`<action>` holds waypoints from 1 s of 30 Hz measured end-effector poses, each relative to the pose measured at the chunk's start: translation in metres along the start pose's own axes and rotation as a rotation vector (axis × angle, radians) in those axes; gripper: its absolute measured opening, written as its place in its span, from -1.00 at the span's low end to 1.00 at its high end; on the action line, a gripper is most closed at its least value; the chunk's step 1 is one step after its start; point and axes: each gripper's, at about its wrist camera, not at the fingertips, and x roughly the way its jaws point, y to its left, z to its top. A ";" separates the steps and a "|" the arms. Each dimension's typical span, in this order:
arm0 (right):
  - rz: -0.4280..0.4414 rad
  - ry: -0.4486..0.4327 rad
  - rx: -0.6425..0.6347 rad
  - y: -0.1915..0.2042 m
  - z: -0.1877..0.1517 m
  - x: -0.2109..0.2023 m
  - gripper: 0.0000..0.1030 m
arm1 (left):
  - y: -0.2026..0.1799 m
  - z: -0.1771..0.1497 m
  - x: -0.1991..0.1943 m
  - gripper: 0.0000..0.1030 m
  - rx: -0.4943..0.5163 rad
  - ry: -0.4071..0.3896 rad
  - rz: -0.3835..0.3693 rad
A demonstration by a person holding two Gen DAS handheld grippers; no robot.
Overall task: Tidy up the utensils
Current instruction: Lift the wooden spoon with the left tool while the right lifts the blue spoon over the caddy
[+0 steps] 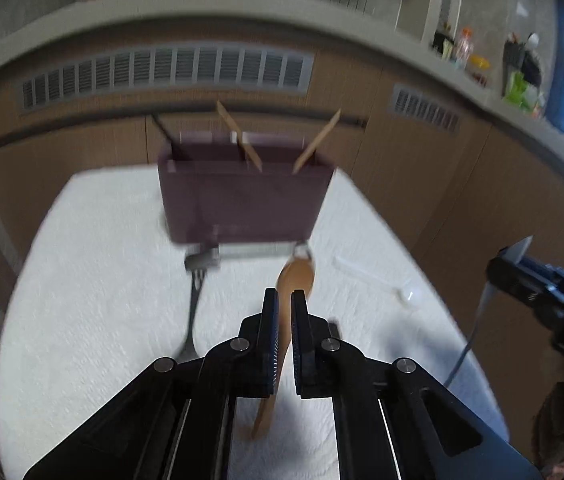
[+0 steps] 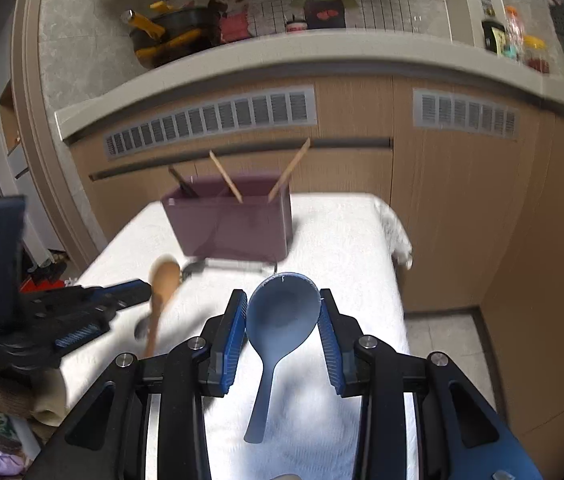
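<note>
White towelling (image 1: 93, 280) covers the table; brown vented cabinets (image 1: 422, 168) behind

A purple rectangular utensil holder (image 1: 241, 204) stands upright toward the far side of the white-covered table (image 1: 93, 312). Two wooden sticks (image 1: 239, 136) lean out of it in opposite directions, and a dark handle (image 1: 163, 130) pokes from its left end. A wooden spoon (image 1: 296, 276) is clamped by its handle, bowl pointing toward the holder and handle end hanging down, clear of the cloth. A dark metal fork (image 1: 193, 312) lies on the cloth just before the holder, left of the spoon. A clear plastic spoon (image 1: 378, 280) lies to the right. A blue rice paddle (image 2: 282, 320) is held by its broad blade, handle trailing downward.
</note>
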 end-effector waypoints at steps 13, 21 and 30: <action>-0.101 -0.102 -0.132 0.015 0.103 0.012 -0.36 | 0.015 0.066 0.044 -0.57 0.083 0.159 -0.088; -0.138 -0.032 -0.075 -0.018 0.082 0.024 -0.36 | -0.013 0.005 0.120 -0.23 0.166 0.400 -0.140; -0.137 -0.017 -0.072 -0.026 0.067 0.021 -0.36 | -0.033 -0.006 0.149 -0.32 0.229 0.440 -0.045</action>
